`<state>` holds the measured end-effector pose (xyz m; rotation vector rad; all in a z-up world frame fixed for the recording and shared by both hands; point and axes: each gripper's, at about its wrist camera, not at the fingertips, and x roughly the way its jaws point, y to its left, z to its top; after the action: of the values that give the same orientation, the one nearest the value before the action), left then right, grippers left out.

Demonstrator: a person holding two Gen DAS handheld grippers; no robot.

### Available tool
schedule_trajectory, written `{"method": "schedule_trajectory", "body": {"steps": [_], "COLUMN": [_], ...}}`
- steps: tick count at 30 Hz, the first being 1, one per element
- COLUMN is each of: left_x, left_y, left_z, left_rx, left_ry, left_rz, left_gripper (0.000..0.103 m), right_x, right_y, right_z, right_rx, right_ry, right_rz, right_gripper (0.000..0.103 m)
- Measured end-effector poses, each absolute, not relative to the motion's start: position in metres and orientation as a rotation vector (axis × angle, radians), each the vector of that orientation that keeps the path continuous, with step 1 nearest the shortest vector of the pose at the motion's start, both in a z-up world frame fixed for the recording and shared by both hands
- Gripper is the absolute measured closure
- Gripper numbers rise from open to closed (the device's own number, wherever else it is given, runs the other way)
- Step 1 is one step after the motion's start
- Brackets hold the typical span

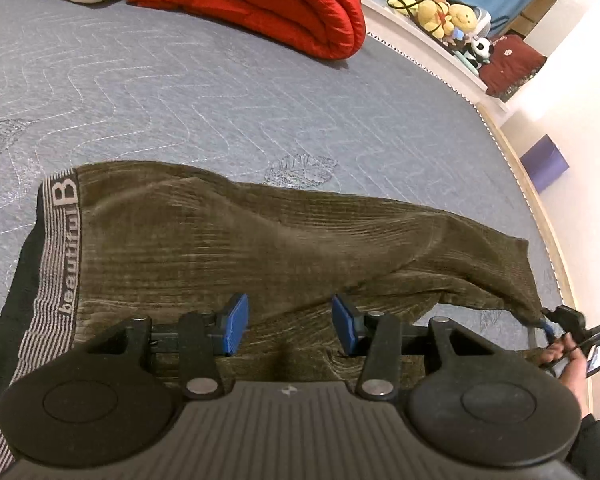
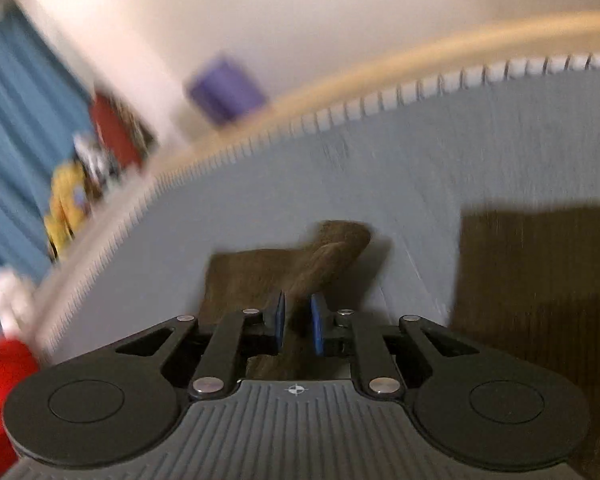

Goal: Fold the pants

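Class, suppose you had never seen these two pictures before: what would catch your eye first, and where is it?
Probably the olive corduroy pants spread across the grey quilted bed, their striped waistband at the left. Next, the red quilt folded at the bed's far side. The right gripper pinches a pant-leg end, while the left gripper hangs open above the fabric.

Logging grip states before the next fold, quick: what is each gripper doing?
Left gripper: open, above the pants, holding nothing.
Right gripper: closed on the pants' leg end.
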<state>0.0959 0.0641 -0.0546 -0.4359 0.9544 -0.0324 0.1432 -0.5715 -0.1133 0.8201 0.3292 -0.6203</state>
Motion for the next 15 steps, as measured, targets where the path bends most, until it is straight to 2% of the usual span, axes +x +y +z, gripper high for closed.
{"method": "schedule_trajectory", "body": {"steps": [4,7,8,9,10,15], "left_x": [0.097,0.1,0.1,0.101,0.102,0.103], "left_y": [0.065,0.069,0.073,0.077,0.082,0.105], "left_z": [-0.055,-0.059,-0.059,-0.06,-0.06,-0.061], "left_rx": [-0.423,-0.427,-0.432,-0.436,-0.441,-0.473], "left_ry": [0.952,0.955,0.953,0.951,0.949,0.94], "left_rz": [-0.028,-0.002,0.008,0.019,0.031,0.084], "left_gripper": [0.046,0.046,0.046,0.046,0.046,0.046], "right_x": [0.153,0.158,0.154,0.156,0.16,0.141], "right_y": [-0.581,-0.587,-0.588,-0.588,-0.586,-0.577], "right_z": [-0.131,-0.135,-0.139,-0.137,-0.135,-0.091], "right_rx": [0.813,0.833,0.824,0.81,0.797,0.731], "right_ry": [0.377,0.379,0.385,0.395,0.404,0.217], "right_rz": [-0.57,-0.543,-0.528,-0.515,-0.494,-0.542], "right_gripper": [0.053,0.053,0.059,0.081,0.09,0.095]}}
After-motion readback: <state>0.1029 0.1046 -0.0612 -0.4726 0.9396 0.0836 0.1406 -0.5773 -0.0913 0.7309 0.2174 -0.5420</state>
